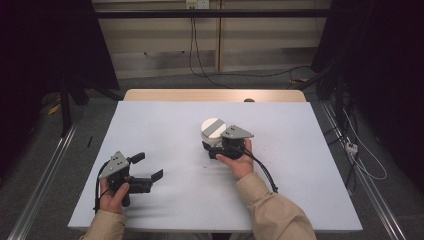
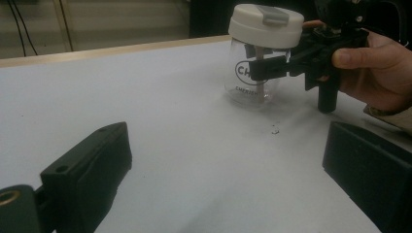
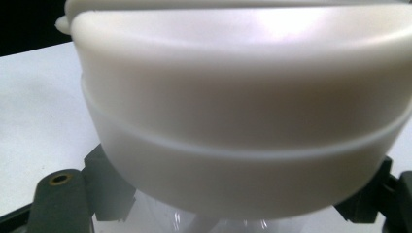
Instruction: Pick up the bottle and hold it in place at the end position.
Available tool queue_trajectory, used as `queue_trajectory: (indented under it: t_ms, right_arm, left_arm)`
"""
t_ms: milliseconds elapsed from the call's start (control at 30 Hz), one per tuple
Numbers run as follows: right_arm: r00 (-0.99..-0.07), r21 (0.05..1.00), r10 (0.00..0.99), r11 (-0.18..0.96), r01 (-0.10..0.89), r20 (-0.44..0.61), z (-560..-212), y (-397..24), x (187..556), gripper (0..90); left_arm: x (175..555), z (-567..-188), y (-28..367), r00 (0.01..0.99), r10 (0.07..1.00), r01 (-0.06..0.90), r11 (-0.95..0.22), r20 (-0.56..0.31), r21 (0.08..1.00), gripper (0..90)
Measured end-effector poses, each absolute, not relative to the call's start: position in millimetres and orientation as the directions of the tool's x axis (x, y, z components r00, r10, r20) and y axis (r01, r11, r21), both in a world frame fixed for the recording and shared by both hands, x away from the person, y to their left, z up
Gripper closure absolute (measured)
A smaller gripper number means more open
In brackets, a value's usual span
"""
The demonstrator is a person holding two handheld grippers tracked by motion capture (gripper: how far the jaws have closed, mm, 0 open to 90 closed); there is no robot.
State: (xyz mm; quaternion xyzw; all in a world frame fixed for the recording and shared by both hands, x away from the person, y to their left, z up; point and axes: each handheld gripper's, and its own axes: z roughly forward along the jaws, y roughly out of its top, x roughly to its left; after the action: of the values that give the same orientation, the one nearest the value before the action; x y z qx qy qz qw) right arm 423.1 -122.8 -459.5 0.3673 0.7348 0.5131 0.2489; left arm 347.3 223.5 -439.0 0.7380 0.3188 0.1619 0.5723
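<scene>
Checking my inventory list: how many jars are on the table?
1. A clear jar with a white lid stands near the table's middle, between the right gripper's jaws.

Pale grey-white rectangular worktop [image 1: 165, 125] with a light wooden strip [image 1: 215, 95] along its far edge. Around it, grey carpeted floor [image 1: 95, 120]. Behind, a cream panelled wall [image 1: 160, 40], crossed by a dark horizontal bar [image 1: 200, 14], with black cables [image 1: 197, 60] hanging down from a socket and trailing over the floor. Dark black curtains [image 1: 30, 75] on both sides. Silver metal rails [image 1: 45, 175] beside the worktop. White power strip [image 1: 352, 147] at right.
</scene>
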Motion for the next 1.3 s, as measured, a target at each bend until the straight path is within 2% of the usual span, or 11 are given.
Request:
queue_trajectory:
  t_ms: [800, 967, 1300]
  right_arm:
    - [-0.621, 0.935, 0.784, 0.224, 0.274, -0.006, -461.9, -121.5, 422.7, 18.8]
    - [-0.620, 0.931, 0.784, 0.210, 0.299, 0.023, -461.6, -124.6, 423.1, 18.8]
    - [-0.621, 0.925, 0.783, 0.229, 0.304, 0.010, -459.4, -124.7, 421.2, 18.8]
  left_arm:
    - [347.0, -438.6, 223.7, 0.742, 0.659, 0.284, -0.142, -0.124, 0.948, 3.2]
    - [347.2, -438.7, 223.5, 0.741, 0.660, 0.282, -0.143, -0.122, 0.949, 3.2]
    - [348.0, -439.0, 223.1, 0.741, 0.661, 0.278, -0.144, -0.117, 0.950, 3.1]
